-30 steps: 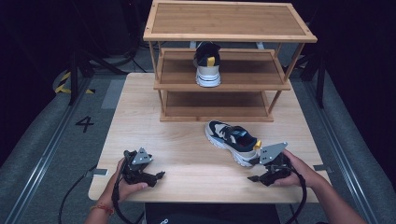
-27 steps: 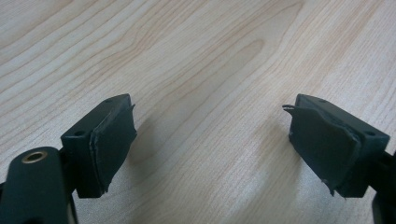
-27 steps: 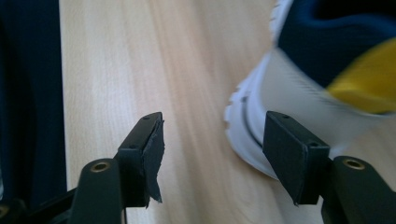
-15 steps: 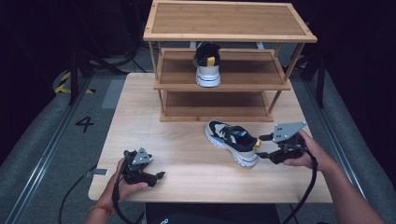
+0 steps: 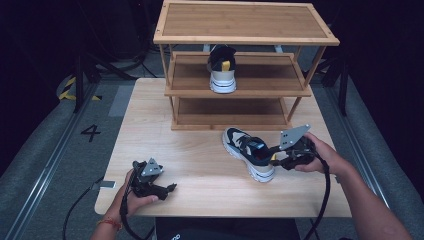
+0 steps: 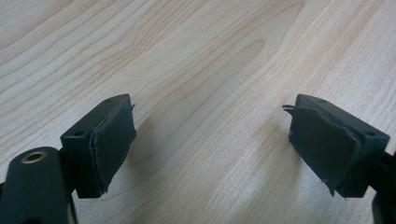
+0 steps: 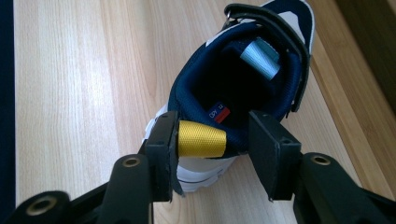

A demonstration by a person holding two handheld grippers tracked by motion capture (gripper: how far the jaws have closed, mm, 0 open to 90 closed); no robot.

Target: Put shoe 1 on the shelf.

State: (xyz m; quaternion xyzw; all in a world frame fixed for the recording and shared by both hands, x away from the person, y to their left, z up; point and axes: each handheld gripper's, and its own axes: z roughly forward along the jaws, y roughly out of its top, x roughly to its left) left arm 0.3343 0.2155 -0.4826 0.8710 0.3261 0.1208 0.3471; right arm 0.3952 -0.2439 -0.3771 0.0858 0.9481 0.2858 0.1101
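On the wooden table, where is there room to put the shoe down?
Bare wood lies on the light wooden table between the open left gripper, the navy-and-white sneaker and the bamboo shoe rack. It is crowded around the right gripper at the sneaker's heel.

From above the desk's (image 5: 200,165) near edge, the high view looks forward and down. The right tool (image 7: 212,140) camera sits close behind the sneaker (image 7: 243,79), which both views share.
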